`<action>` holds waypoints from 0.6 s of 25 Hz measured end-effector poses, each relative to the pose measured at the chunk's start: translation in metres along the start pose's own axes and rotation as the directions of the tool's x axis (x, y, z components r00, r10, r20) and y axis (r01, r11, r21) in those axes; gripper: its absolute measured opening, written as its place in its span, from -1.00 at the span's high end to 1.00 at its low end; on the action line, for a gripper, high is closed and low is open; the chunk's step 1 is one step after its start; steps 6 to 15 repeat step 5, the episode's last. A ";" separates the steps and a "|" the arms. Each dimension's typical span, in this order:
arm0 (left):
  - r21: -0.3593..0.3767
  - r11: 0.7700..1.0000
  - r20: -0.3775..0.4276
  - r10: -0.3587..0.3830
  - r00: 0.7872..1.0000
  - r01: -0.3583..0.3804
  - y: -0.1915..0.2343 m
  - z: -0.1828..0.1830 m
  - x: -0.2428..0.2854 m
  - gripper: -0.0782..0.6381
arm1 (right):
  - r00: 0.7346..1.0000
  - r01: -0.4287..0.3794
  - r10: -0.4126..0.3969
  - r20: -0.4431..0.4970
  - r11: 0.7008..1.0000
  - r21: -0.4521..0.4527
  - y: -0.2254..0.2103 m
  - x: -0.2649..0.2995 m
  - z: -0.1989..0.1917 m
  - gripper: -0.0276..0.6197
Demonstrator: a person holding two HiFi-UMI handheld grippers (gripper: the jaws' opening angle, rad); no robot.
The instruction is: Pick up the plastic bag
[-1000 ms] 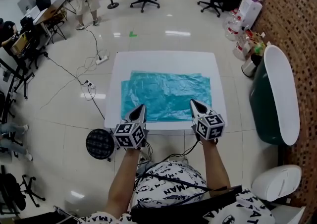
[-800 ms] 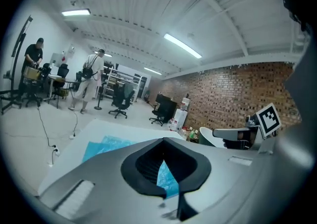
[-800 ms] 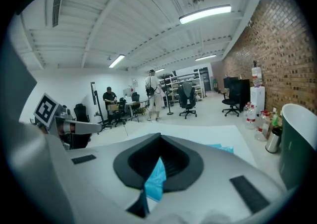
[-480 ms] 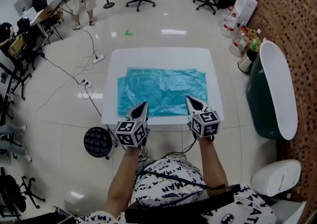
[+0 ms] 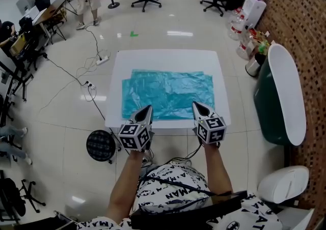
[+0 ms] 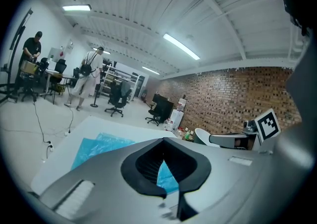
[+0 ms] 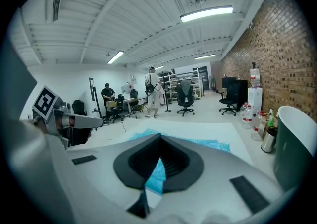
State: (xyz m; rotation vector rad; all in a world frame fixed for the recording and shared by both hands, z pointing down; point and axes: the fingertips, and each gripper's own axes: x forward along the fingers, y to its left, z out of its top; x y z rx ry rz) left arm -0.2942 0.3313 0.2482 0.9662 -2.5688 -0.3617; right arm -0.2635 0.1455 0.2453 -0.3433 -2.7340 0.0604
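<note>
1. Task's thing: the plastic bag (image 5: pixel 168 94), a blue-green sheet, lies spread flat on the white desk (image 5: pixel 168 58); it covers most of the middle, and bare white shows along all four sides
2. Progress: the bag rests wholly on the desk, with no corner raised and no part of it in my grip; the lifted state that the task names is therefore not seen here
3. Stage: a bag lying flat between idle tongs would suit a moment ahead of a grasp, and equally a moment after the bag has been set back down; the pictures do not settle which
4. Left tongs (image 5: pixel 148 108): held at the near edge of the desk, with the tip over the bag's near border in the head view; the jaws are drawn together to a point and nothing sits between the pads; the blue seen through the hollow behind the pads in the left gripper view is the bag lying farther off on the desk
5. Right tongs (image 5: pixel 195 105): held level with the left, at the same near edge; the jaws are fully closed and empty, and the same sliver of blue shows beyond them
6. Contact: as far as both gripper views show, neither tip touches the bag; each looks out over it from slightly above
</note>
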 end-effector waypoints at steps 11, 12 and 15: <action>-0.008 1.000 0.004 0.006 1.000 -0.006 0.002 0.000 -0.001 0.78 | 1.000 0.002 -0.002 -0.001 1.000 -0.006 -0.001 -0.001 0.001 0.91; -0.008 1.000 0.004 0.006 1.000 -0.006 0.002 0.000 -0.001 0.78 | 1.000 0.002 -0.002 -0.001 1.000 -0.006 -0.001 -0.001 0.001 0.91; -0.008 1.000 0.004 0.006 1.000 -0.006 0.002 0.000 -0.001 0.78 | 1.000 0.002 -0.002 -0.001 1.000 -0.006 -0.001 -0.001 0.001 0.91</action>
